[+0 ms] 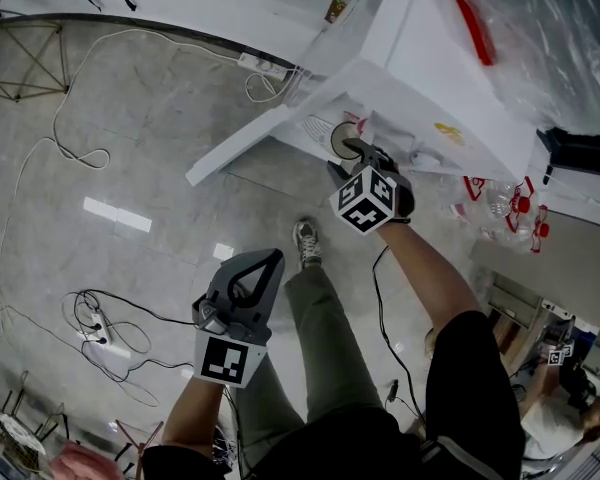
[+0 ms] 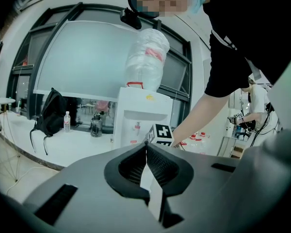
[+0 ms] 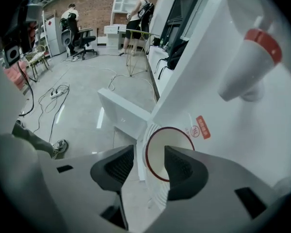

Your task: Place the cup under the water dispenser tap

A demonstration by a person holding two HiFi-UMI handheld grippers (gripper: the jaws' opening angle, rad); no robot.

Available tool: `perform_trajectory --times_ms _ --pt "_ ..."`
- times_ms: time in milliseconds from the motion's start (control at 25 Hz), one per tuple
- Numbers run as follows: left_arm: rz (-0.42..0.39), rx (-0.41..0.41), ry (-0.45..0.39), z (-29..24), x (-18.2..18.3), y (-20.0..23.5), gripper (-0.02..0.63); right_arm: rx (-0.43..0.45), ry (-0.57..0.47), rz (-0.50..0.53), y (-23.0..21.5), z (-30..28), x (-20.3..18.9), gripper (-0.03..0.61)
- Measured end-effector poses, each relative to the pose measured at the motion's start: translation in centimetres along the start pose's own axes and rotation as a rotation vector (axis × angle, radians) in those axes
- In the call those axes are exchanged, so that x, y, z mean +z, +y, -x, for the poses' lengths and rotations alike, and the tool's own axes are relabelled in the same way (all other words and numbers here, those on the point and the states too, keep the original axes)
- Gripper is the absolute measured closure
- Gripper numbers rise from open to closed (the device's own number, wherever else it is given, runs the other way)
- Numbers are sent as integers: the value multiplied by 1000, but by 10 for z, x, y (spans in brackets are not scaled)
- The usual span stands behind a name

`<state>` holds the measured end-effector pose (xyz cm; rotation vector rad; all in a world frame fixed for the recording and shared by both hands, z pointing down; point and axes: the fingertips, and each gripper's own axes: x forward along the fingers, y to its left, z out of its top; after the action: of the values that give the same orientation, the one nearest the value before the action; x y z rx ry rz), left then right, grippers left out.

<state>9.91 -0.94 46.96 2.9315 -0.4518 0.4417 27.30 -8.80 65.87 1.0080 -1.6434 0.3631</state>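
Observation:
A white paper cup with a dark red rim (image 3: 157, 155) stands upright at the white water dispenser (image 3: 194, 81), below its red-banded tap (image 3: 247, 67). My right gripper (image 3: 149, 150) points steeply down over the cup and is open. One jaw hangs inside the cup's mouth and the other outside its wall, apart from it. From the head view the cup (image 1: 337, 138) shows just past the right gripper (image 1: 352, 150), in the dispenser's (image 1: 420, 78) recess. My left gripper (image 1: 270, 256) is held low over the floor, shut and empty; its jaws meet at the tips (image 2: 146, 144).
A white ledge (image 3: 121, 111) juts out at the dispenser's base beside the cup. Cables and a power strip (image 1: 98, 320) lie on the floor at left. My shoe (image 1: 306, 243) is below the dispenser. Packs of red-printed cups (image 1: 500, 203) lie at right. People stand far back (image 3: 70, 13).

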Motion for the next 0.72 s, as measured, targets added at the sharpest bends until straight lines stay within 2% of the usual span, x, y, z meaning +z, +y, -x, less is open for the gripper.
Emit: perform_trajectory --times_ms 200,360,400,480,720 --pt "-7 -12 6 -1 0 -3 592 -30 -61 -59 5 18 -4 393" --pt "-27 -24 4 -1 6 -7 592 -78 -161 -153 14 45 -2 400" --pt "-33 -28 3 -1 8 -8 592 -90 -192 -190 16 55 -1 411" --pt "-46 -37 1 1 14 -11 592 -120 -252 -265 18 75 1 499" --pt "-93 -67 -11 9 34 -21 592 -150 -386 -483 39 127 7 523"
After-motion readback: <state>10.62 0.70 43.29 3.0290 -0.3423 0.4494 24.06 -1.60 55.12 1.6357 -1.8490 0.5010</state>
